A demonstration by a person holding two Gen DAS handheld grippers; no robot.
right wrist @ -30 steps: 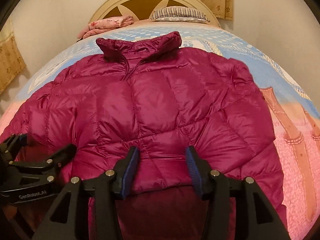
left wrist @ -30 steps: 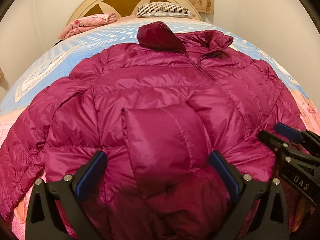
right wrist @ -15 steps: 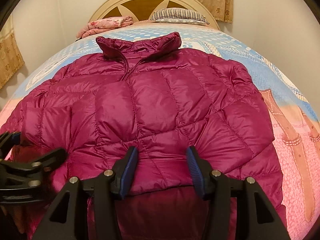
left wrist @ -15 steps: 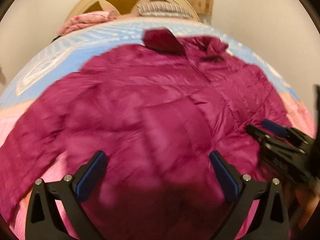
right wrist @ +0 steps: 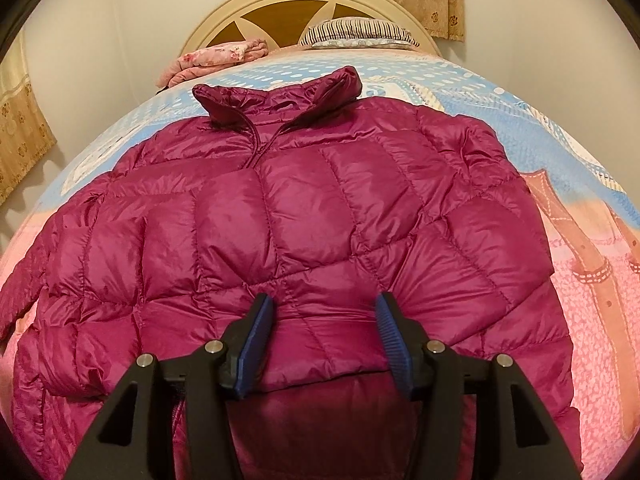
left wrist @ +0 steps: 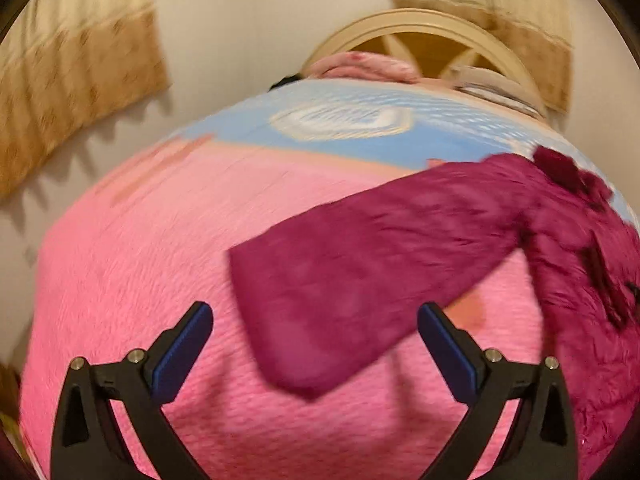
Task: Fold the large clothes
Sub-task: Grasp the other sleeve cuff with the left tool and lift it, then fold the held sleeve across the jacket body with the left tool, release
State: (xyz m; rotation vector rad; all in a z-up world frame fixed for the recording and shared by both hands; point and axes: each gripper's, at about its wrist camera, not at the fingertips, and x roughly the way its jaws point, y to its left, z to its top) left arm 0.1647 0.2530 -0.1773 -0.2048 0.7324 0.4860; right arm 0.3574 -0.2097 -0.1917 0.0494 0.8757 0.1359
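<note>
Glossy quilted magenta puffer jacket (right wrist: 304, 232) lies flat on the bed (right wrist: 600, 300), collar toward the curved headboard (right wrist: 304, 8). Right tool (right wrist: 325, 340) gapes over its hem; left tool (left wrist: 316, 344) spread near the sleeve (left wrist: 360, 276).

Both wrist views low, facing headboard (right wrist: 304, 4)

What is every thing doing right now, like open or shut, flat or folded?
Jacket: spread front-up on the bed, zipped, collar standing.
Sleeve: stretched out flat on the pink blanket; picture blurred.
Left gripper: open, holding nothing, above the sleeve end.
Right gripper: open, over the jacket's bottom hem.
Pink blanket: folded by the headboard.
Pillow: lying at the headboard.
</note>
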